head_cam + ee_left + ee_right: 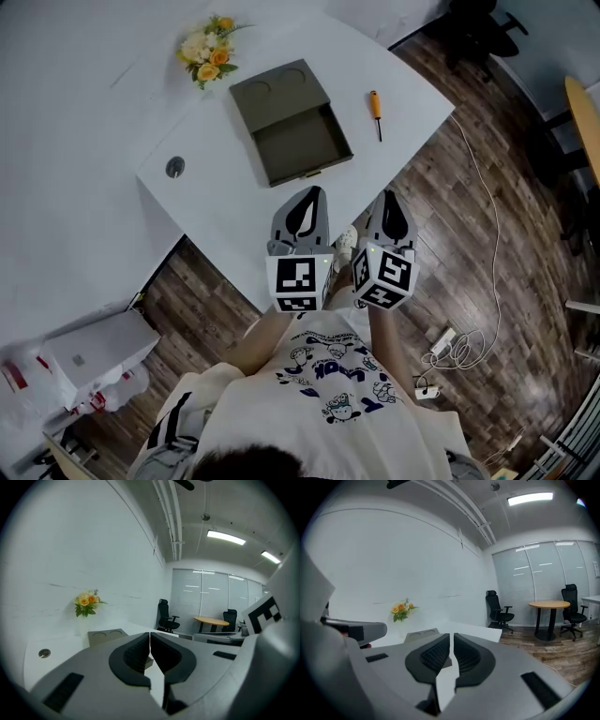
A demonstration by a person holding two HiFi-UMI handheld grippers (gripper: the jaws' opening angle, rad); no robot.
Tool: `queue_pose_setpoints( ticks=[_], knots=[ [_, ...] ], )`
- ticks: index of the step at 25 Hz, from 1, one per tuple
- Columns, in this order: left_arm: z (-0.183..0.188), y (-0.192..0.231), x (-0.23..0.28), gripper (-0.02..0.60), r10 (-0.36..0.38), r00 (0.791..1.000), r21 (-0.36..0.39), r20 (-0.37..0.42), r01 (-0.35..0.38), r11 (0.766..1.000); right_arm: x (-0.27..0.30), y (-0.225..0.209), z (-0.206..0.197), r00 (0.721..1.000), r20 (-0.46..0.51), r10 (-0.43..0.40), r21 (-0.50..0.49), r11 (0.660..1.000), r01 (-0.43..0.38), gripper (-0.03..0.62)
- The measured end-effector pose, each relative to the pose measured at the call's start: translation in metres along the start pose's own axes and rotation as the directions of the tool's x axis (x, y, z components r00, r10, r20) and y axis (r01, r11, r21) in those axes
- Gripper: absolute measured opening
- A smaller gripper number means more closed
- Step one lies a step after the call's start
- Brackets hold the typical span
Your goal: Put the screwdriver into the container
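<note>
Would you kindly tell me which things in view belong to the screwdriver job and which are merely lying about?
For the job:
- screwdriver, on the table
- container, open
- left tongs and right tongs, both shut and empty

Lying about:
- flowers
- round desk fitting
- power strip on the floor

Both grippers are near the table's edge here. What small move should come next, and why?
Probably reach the right gripper forward toward the orange-handled screwdriver and open its jaws. The screwdriver lies untouched on the white table, right of the open olive-green box, and that gripper is shut and empty.
</note>
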State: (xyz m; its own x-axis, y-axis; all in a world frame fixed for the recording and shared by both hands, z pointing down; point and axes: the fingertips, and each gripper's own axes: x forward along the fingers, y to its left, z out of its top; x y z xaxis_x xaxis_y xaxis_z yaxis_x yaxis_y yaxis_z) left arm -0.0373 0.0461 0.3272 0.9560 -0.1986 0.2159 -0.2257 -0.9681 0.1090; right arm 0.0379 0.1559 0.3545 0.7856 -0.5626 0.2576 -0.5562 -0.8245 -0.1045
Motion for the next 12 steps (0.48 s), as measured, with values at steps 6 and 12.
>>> queue_pose_setpoints(
  ticks=[6,12],
  knots=[
    [0.000,-0.002,0.045,0.017,0.037,0.999,-0.016,-0.021,-0.037,0.999,0.046,-0.020,0.006,0.999,-0.024,0.022,-0.005,1.000,-0.022,0.043],
    [0.008,-0.005,0.086,0.017,0.070,0.997,-0.021,-0.034,-0.071,0.997,0.090,-0.040,0.018,0.998,-0.048,0.051,-0.012,0.999,-0.052,0.044]
  ],
)
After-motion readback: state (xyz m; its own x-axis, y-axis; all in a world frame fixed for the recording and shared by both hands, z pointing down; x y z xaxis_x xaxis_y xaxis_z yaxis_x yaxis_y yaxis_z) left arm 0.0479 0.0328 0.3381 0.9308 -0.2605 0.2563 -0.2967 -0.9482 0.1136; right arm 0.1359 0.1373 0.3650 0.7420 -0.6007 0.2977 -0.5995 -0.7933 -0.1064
